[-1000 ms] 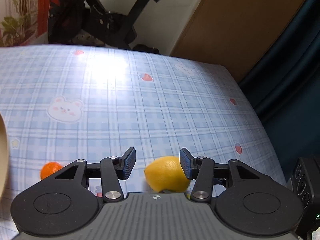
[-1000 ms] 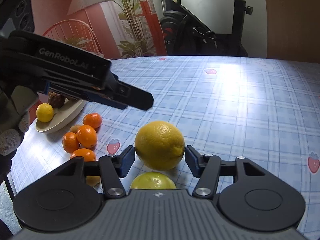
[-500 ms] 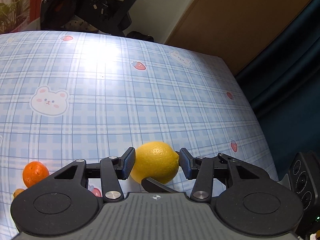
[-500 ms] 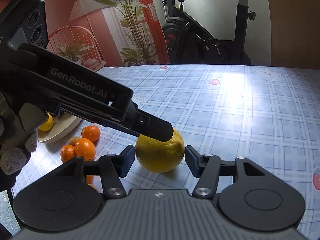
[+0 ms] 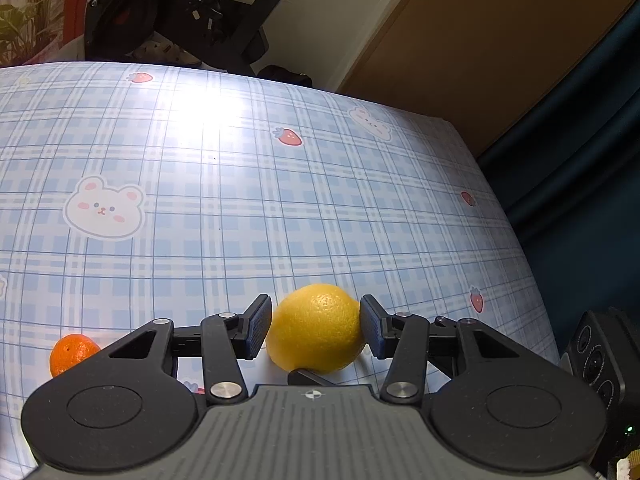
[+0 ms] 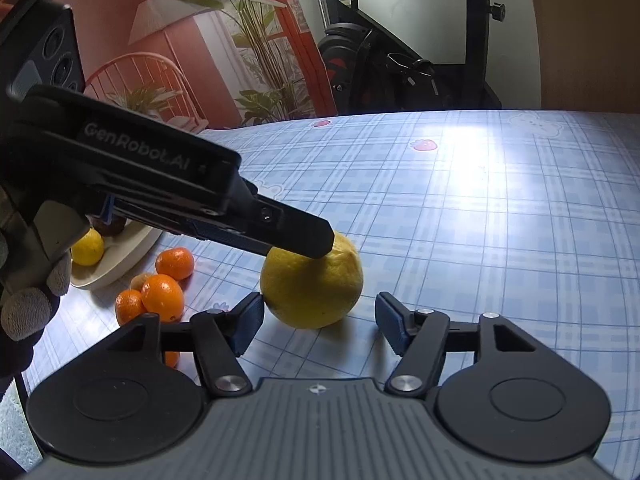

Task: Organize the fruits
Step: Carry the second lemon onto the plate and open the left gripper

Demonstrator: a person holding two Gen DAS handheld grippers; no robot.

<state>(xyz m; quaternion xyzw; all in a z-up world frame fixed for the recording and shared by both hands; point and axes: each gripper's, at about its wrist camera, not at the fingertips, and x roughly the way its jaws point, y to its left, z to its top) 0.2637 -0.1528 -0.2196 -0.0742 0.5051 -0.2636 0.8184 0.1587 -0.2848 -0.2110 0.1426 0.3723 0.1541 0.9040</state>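
Note:
A big yellow lemon [image 5: 316, 328] [image 6: 312, 288] rests on the blue checked tablecloth [image 5: 240, 200]. My left gripper [image 5: 314, 304] straddles it from above, and both blue pads touch its sides. In the right wrist view one left finger [image 6: 296, 232] lies over the lemon's top. My right gripper [image 6: 319, 302] sits just in front of the lemon, its jaws opening, with a gap on each side. A cream plate [image 6: 120, 260] at the left holds a small lemon [image 6: 88, 246] and a brown fruit [image 6: 108, 226].
Several mandarins [image 6: 162, 296] lie loose between the plate and the big lemon; one mandarin [image 5: 72, 354] shows left of my left gripper. A gloved hand [image 6: 28, 308] holds the left gripper. The table's right edge [image 5: 520, 240] drops to dark curtains. An exercise bike [image 6: 400, 68] stands behind.
My left gripper came down around the lemon, which now sits between its pads. The right gripper's jaws widened and let go of the lemon.

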